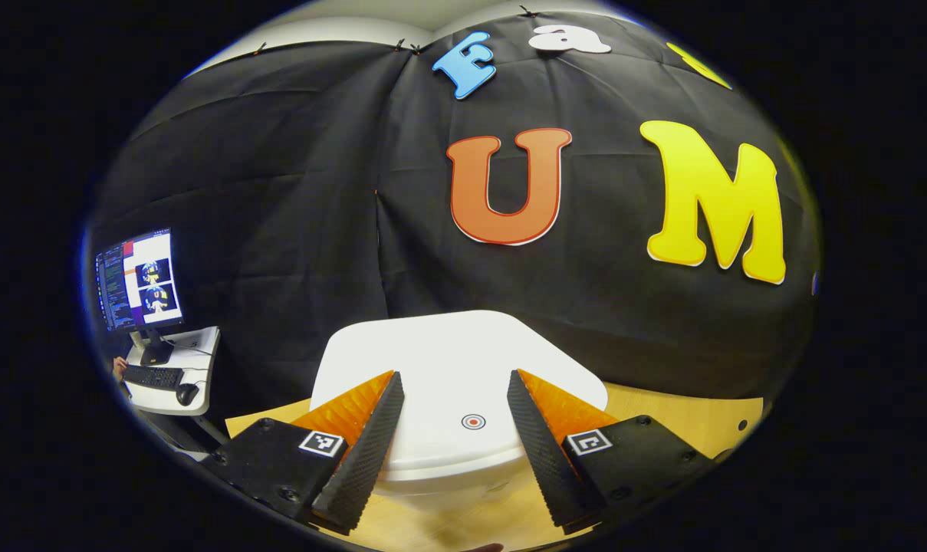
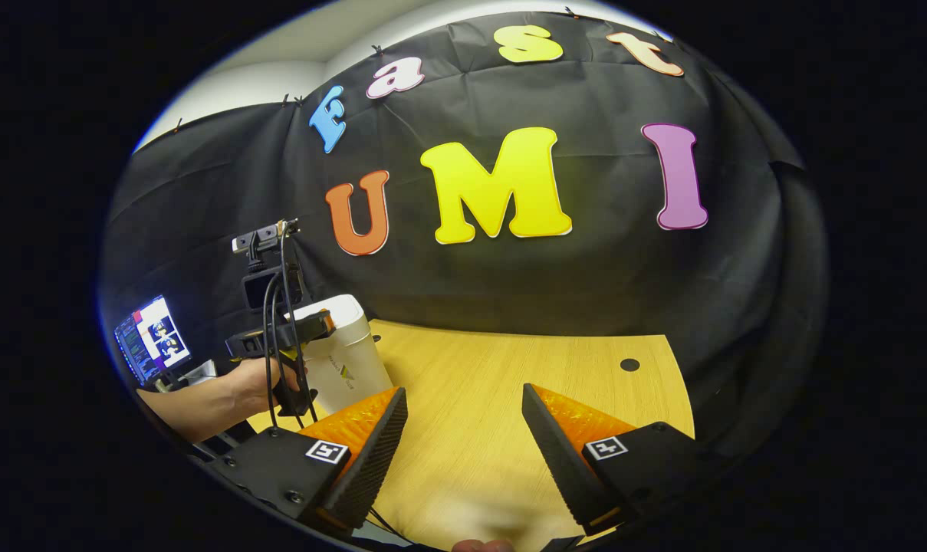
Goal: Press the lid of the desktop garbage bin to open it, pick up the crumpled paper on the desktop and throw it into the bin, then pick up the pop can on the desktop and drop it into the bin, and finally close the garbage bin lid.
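Left tongs (image 1: pixel 454 452) spread wide, hovering just above the closed lid of the white plastic desktop bin (image 1: pixel 455 368), dead ahead and below. Right tongs (image 2: pixel 463 452) also spread, over bare wooden tabletop (image 2: pixel 509 368), bin well to their left. Left hand nearer; lid press is probably next.

I see my left gripper (image 1: pixel 454 391) with fingers spread wide, gripped from below by a hand (image 2: pixel 260 377) on a bare, level forearm, while my right gripper (image 2: pixel 463 406) likewise gapes, clasping nothing.
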{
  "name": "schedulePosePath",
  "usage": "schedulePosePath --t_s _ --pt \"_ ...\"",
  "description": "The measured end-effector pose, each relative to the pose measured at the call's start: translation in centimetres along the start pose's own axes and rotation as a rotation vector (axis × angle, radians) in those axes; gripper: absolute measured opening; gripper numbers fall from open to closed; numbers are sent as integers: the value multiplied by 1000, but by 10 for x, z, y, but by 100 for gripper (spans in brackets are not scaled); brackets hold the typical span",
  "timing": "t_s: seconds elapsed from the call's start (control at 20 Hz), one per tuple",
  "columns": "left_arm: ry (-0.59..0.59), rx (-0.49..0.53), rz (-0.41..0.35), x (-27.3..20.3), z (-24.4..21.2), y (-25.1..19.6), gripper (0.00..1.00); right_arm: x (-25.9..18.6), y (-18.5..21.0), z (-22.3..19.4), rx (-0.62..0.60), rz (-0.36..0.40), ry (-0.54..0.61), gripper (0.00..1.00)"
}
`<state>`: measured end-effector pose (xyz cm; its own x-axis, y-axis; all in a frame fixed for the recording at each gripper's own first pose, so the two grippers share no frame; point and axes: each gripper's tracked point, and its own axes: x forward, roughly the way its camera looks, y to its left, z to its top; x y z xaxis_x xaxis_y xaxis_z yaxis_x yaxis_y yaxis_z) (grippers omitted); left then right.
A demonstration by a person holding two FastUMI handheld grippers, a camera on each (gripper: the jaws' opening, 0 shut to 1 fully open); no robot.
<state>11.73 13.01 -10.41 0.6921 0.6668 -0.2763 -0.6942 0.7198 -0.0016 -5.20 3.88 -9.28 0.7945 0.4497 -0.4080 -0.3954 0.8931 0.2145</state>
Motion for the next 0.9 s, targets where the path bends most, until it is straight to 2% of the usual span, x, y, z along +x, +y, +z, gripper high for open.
schedulePosePath --t_s 0.1,0.3,0.55,0.75,0.8,0.9 --pt "-3 -5 -11 -1 -1 1 89 2 -2 -4 10 -8 5 96" --pt "-53 54 -26 0 10 0 88 5 -14 -4 16 -47 0 96" --pt "-83 53 -189 -12 36 -25 88 0 -32 17 -33 -124 -80 96" --pt "-208 29 -340 -55 87 -50 95 -5 -38 52 -93 -194 -199 96" --pt "-234 34 -375 -65 97 -58 96 -7 -37 61 -93 -208 -229 92" --pt "-277 45 -462 -95 111 -71 96 -10 -34 73 -105 -228 -272 96"
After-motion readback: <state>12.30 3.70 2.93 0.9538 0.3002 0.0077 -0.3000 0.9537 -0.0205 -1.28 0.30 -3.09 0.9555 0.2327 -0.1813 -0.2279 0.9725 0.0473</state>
